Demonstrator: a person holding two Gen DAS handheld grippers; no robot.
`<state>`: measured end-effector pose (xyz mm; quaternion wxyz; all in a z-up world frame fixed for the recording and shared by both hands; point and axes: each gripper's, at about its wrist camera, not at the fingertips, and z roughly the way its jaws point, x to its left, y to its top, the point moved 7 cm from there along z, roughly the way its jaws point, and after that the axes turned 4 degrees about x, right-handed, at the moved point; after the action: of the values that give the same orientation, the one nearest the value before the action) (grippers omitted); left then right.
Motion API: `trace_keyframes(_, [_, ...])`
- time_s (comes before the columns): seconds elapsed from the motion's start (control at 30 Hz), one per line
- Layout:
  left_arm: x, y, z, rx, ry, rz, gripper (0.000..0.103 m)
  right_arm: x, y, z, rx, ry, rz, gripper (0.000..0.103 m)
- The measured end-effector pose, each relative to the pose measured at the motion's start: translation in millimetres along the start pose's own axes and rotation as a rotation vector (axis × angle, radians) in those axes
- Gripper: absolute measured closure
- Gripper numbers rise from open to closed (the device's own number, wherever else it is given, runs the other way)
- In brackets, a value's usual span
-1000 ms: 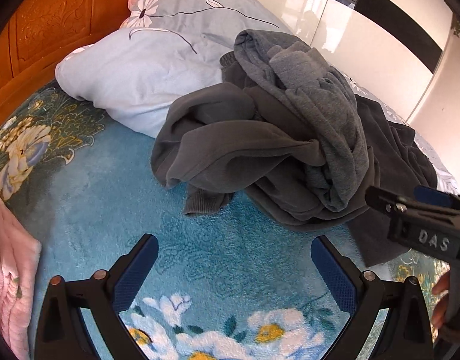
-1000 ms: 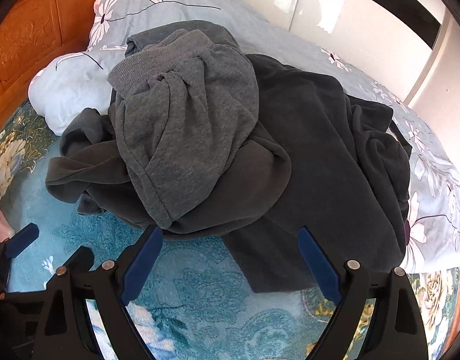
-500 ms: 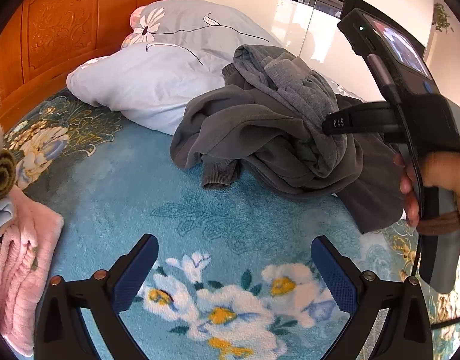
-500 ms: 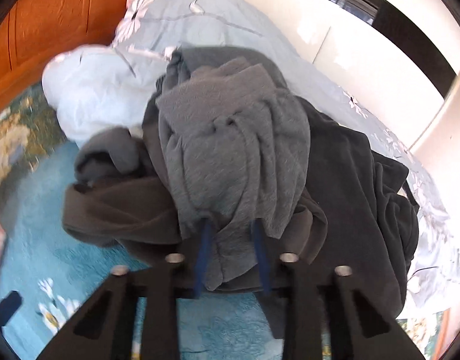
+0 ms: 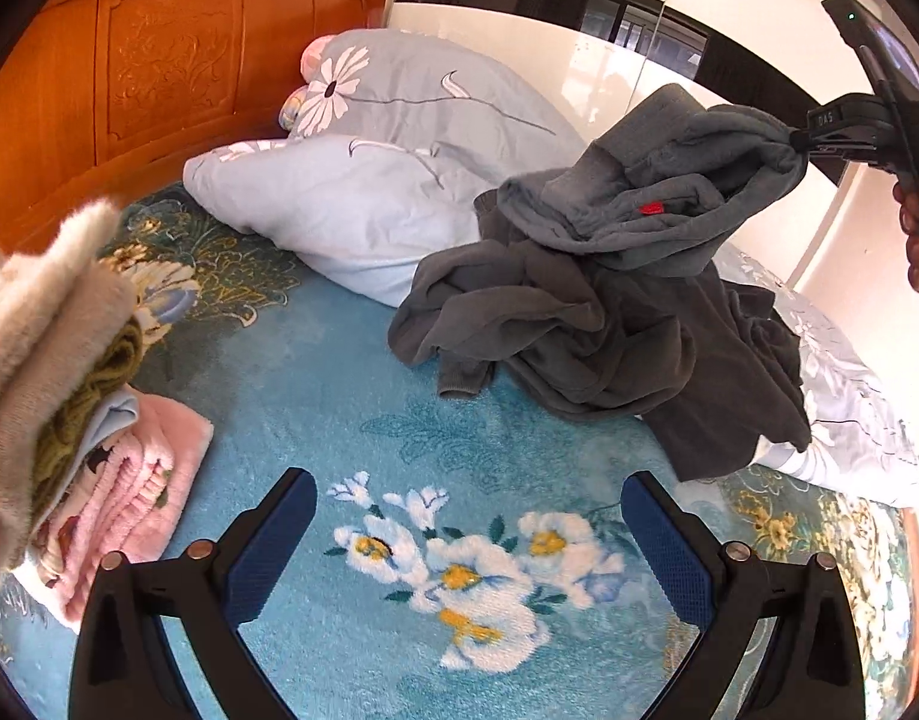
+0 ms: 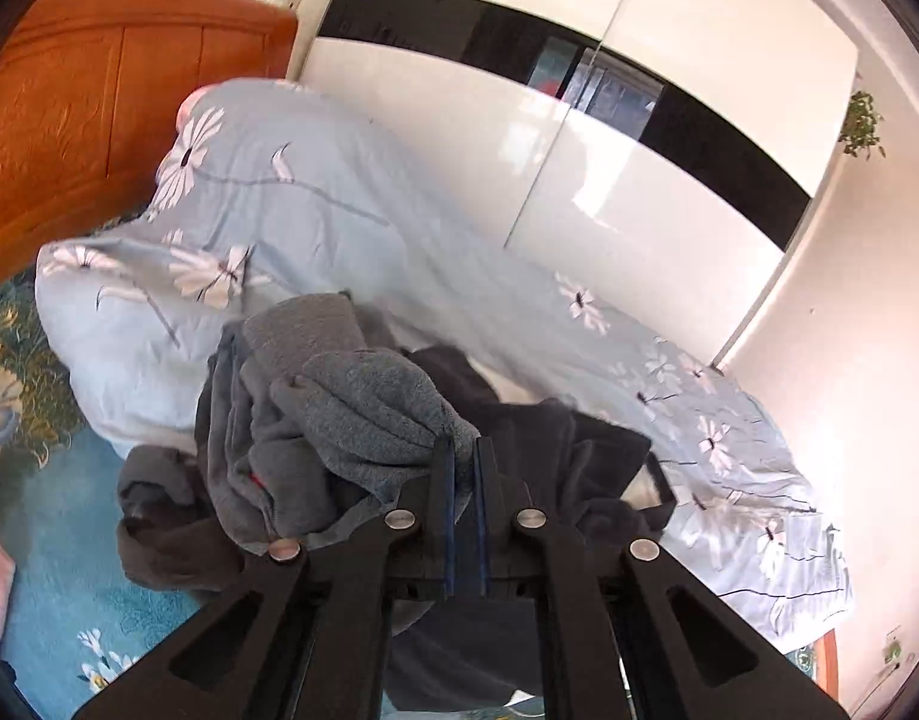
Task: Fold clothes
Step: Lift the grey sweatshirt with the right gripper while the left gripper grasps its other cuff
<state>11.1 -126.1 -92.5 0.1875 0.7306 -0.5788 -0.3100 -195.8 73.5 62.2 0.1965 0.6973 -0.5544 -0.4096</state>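
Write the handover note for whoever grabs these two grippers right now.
Right gripper: shut on the lighter grey garment, its jaws having just been closing; one edge is pinched and raised above the pile, the rest trails down.
Left gripper: open, empty, over the blue floral blanket.
Darker grey clothes lie crumpled on the blanket against the pale blue pillows.
Folded stack sits at the left edge.
Done: one garment picked up.
Left: pull it clear, spread it on the open blanket, fold it, then the darker ones.
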Motion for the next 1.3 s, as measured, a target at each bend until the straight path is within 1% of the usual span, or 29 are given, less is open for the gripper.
trace_keyframes(0.07, [-10, 3, -18, -0.020, -0.003, 0.019, 0.000, -26, 13, -29, -0.052, -0.017, 0.026, 0.099])
trace_keyframes(0.17, [-25, 8, -45, -0.044, -0.018, 0.033, 0.000, -58, 30, -87, -0.152, -0.053, 0.014, 0.099])
trace_keyframes(0.33, [-56, 16, -90, -0.099, -0.055, 0.060, 0.000, -105, 57, -204, -0.347, -0.098, -0.040, 0.099])
trace_keyframes(0.43, [-79, 15, -114, -0.122, -0.093, 0.094, 0.000, -134, 56, -254, -0.410, -0.122, -0.037, 0.099])
trace_keyframes(0.53, [-101, 10, -131, -0.127, -0.121, 0.119, 0.000, -158, 43, -279, -0.414, -0.168, -0.098, 0.099])
trace_keyframes(0.57, [-108, 8, -136, -0.121, -0.138, 0.126, 0.000, -167, 35, -283, -0.408, -0.171, -0.092, 0.099])
trace_keyframes(0.67, [-131, -4, -143, -0.073, -0.185, 0.167, 0.000, -200, 17, -297, -0.409, -0.165, -0.015, 0.099])
trace_keyframes(0.73, [-142, -11, -146, -0.035, -0.194, 0.192, 0.000, -222, 6, -307, -0.413, -0.161, 0.040, 0.099])
trace_keyframes(0.83, [-158, -18, -149, 0.065, -0.299, 0.173, 0.000, -245, -4, -320, -0.422, -0.169, 0.069, 0.099])
trace_keyframes(0.87, [-161, -19, -150, 0.088, -0.340, 0.142, 0.000, -252, -5, -328, -0.436, -0.157, 0.084, 0.099])
trace_keyframes(0.93, [-164, -20, -152, 0.110, -0.386, 0.065, 0.000, -257, -10, -342, -0.459, -0.120, 0.106, 0.099])
trace_keyframes(1.0, [-164, -24, -152, 0.127, -0.404, 0.007, 0.000, -251, -25, -343, -0.443, -0.082, 0.080, 0.098])
trace_keyframes(1.07, [-165, -29, -150, 0.148, -0.418, -0.026, 0.000, -234, -51, -331, -0.396, -0.014, 0.032, 0.098])
trace_keyframes(1.13, [-166, -39, -145, 0.188, -0.458, -0.065, 0.000, -212, -91, -306, -0.310, 0.082, 0.025, 0.098])
trace_keyframes(1.2, [-167, -55, -134, 0.268, -0.537, -0.153, 0.000, -189, -135, -279, -0.216, 0.184, 0.032, 0.098])
trace_keyframes(1.27, [-168, -73, -123, 0.348, -0.619, -0.247, 0.001, -166, -185, -252, -0.105, 0.282, 0.064, 0.098])
trace_keyframes(1.3, [-169, -83, -117, 0.384, -0.645, -0.288, 0.001, -155, -211, -240, -0.050, 0.325, 0.085, 0.098])
